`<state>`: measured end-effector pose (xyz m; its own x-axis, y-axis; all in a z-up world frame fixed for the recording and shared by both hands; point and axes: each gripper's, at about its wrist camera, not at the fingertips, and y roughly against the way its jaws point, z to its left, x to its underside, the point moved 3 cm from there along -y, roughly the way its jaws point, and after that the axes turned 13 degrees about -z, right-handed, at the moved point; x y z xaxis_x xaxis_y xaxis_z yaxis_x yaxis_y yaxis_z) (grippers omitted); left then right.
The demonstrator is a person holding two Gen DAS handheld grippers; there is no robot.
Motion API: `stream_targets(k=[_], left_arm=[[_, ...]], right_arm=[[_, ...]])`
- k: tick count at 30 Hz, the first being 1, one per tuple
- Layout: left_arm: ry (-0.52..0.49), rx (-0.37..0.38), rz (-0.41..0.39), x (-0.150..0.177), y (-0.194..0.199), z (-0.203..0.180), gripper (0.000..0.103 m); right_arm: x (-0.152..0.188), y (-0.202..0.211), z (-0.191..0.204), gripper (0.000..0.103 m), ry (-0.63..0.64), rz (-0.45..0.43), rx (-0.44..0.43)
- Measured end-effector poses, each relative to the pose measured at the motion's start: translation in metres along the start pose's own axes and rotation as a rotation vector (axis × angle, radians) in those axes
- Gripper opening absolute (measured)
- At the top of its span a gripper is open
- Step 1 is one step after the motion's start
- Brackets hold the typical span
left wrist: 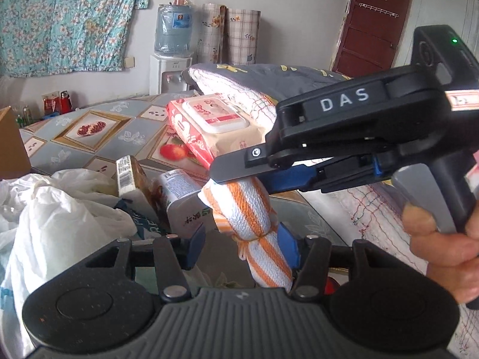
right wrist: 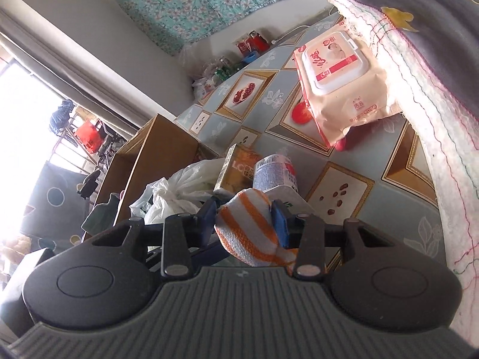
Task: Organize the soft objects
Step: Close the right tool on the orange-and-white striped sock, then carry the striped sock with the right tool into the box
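The orange-and-white striped rolled towel [right wrist: 250,227] is clamped by the right gripper [right wrist: 245,220]; the left gripper [left wrist: 242,246] is spread wide around it and should be closed squarely before release.

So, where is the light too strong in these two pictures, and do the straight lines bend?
Right wrist view: the window at the left is blown out white, and the quilt edge is glary. Left wrist view: light is even, no burnt areas; the striped towel is sharp. Both views: fisheye bending, seen in the door frame and dark corners.
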<state>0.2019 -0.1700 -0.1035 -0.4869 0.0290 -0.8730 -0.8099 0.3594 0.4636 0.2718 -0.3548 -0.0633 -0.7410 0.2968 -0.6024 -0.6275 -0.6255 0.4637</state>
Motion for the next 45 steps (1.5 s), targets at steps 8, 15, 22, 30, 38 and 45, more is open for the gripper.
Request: stream_targets(k=[8,15,22,30,38,45], left_arm=[[0.045,0.044,-0.022,-0.003,0.002,-0.007,0.042],[0.017,-0.03,-0.202,-0.042,0.074,0.005,0.041],[-0.111,-0.283,-0.303,-0.077,0.171,0.074,0.041],[-0.097,-0.455,-0.03,-0.075,0.231,0.196,0.041],[0.086,-0.46,0.312,-0.026,0.217,0.303,0.04],[0.091,-0.426,0.472,-0.007,0.216,0.343,0.038]], right_arm=[[-0.005,0.018,0.013,0.039,0.023,-0.021,0.004],[-0.022,0.041,0.102,0.039,0.149,-0.081,-0.113],[-0.018,0.0,0.238,0.039,0.232,-0.043,-0.387],[0.034,-0.134,0.333,0.039,0.074,0.226,-0.486],[0.124,-0.248,0.329,0.038,-0.19,0.503,-0.351],[0.162,-0.276,0.32,0.037,-0.265,0.586,-0.265]])
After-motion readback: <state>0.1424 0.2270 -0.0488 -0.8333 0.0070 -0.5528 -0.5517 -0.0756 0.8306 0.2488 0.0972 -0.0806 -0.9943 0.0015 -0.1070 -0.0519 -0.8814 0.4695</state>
